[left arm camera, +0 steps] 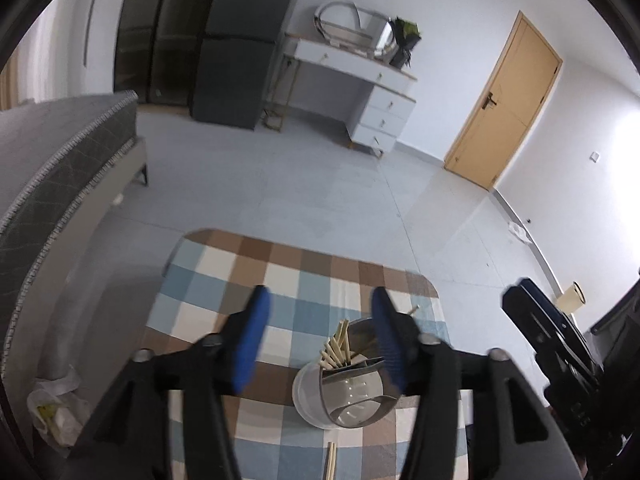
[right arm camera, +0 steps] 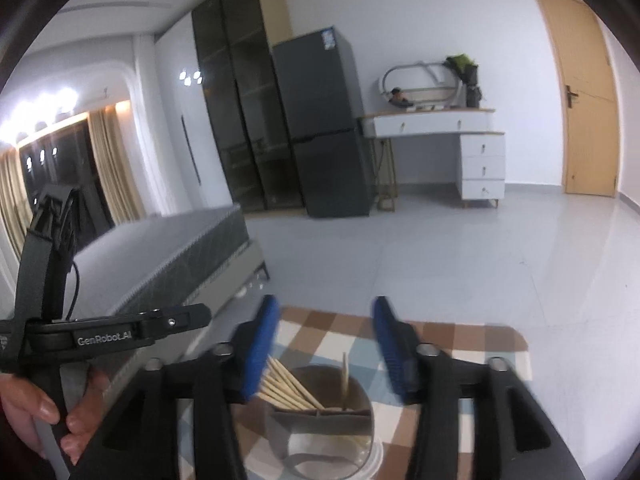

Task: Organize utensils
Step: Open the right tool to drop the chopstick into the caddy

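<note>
A round metal utensil holder stands on a table with a checked cloth. A bundle of pale chopsticks leans in one of its compartments. One more chopstick lies on the cloth in front of the holder. My left gripper hangs above and just behind the holder, open, with nothing between its blue pads. In the right wrist view the holder sits right below my right gripper, which is also open and empty. The chopsticks lean to the left, and one stands upright.
A grey bed runs along the left of the table. A dark fridge, a white desk and a wooden door line the far wall. A plastic bag lies on the floor at the left.
</note>
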### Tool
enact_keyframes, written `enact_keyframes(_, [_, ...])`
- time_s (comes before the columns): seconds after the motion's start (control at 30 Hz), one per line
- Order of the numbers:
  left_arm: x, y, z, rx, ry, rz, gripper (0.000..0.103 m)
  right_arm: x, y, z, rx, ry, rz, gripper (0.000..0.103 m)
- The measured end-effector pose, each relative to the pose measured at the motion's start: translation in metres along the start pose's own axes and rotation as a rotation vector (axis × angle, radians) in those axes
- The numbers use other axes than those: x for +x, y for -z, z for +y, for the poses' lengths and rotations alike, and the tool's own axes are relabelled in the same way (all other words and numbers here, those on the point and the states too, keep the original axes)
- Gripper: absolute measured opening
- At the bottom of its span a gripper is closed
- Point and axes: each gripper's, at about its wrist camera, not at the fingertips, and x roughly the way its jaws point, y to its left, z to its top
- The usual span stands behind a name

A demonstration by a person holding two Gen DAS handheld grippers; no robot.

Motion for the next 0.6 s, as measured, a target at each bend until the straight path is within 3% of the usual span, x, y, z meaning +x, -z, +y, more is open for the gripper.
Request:
enact_keyframes(0.13, [-0.028,0.004,-0.004,-0.005,-0.012,-0.039,0.065,-0.031,0.000,0.010,-0.022,0.007,-0.035,0.068])
enact_keyframes(0.2, [-0.039,0.008,-0.007,-0.010,-0.049,-0.036,0.077,-0.046,0.002,0.014,-0.021,0.018,-0.055,0.074])
enact_keyframes(0.37, [-0.058,0.022,-0.011,0.014,-0.070,-0.030,0.077,-0.083,0.014,0.014,0.045,0.045,-0.119,0.089])
enact_keyframes(0.6, [-0.084,0.044,-0.017,0.021,-0.104,-0.112,0.077,-0.112,0.038,0.015,0.080,0.068,-0.150,0.098])
